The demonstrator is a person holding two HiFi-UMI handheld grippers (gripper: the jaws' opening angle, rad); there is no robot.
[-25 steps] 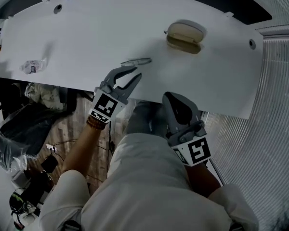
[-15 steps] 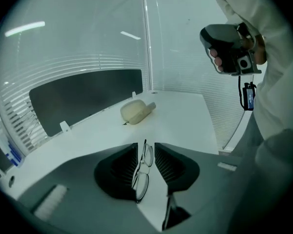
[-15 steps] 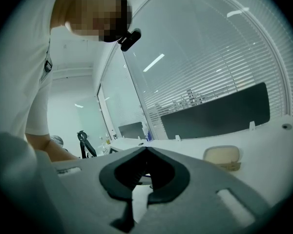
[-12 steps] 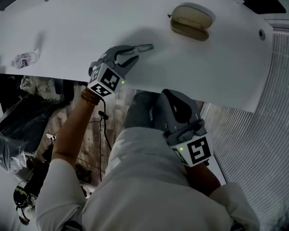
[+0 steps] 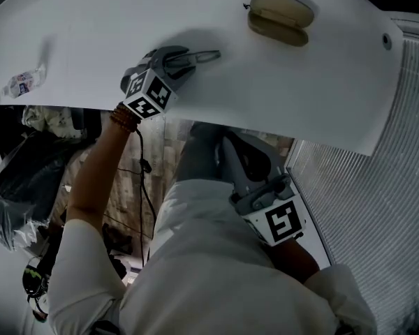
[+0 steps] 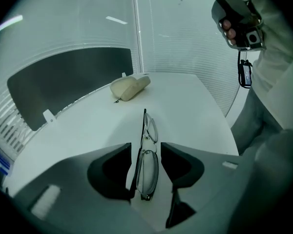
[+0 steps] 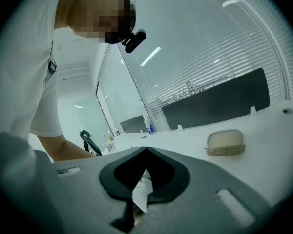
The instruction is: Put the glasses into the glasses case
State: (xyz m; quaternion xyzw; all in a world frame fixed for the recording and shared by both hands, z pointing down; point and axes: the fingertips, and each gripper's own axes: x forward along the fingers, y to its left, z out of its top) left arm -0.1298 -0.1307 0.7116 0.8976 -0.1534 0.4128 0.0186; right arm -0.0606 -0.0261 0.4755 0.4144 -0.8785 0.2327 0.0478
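Note:
Thin-framed glasses [image 5: 204, 56] lie folded on the white table [image 5: 321, 89]. My left gripper [image 5: 188, 60] has come down over them. In the left gripper view its jaws are opening, and the glasses [image 6: 147, 167] lie lengthwise in the gap of the left gripper [image 6: 146, 147] without being pressed. The beige glasses case [image 5: 279, 16] rests farther back to the right, apart from the glasses; it appears as the case [image 6: 129, 87] and the case [image 7: 225, 142] in the gripper views. My right gripper [image 5: 227, 137] hangs below the table's front edge over the person's lap, the right gripper [image 7: 146, 150] shut and empty.
A small crumpled wrapper [image 5: 21, 82] lies at the table's left. A dark partition panel [image 6: 68, 82] stands along the far edge. Cable holes [image 5: 385, 40] mark the tabletop corners. Bags and clutter [image 5: 35, 166] sit on the floor to the left under the table.
The left gripper has dropped from in front of the table edge onto the tabletop, and its jaws have spread around the glasses. The right gripper has sunk a little near the lap.

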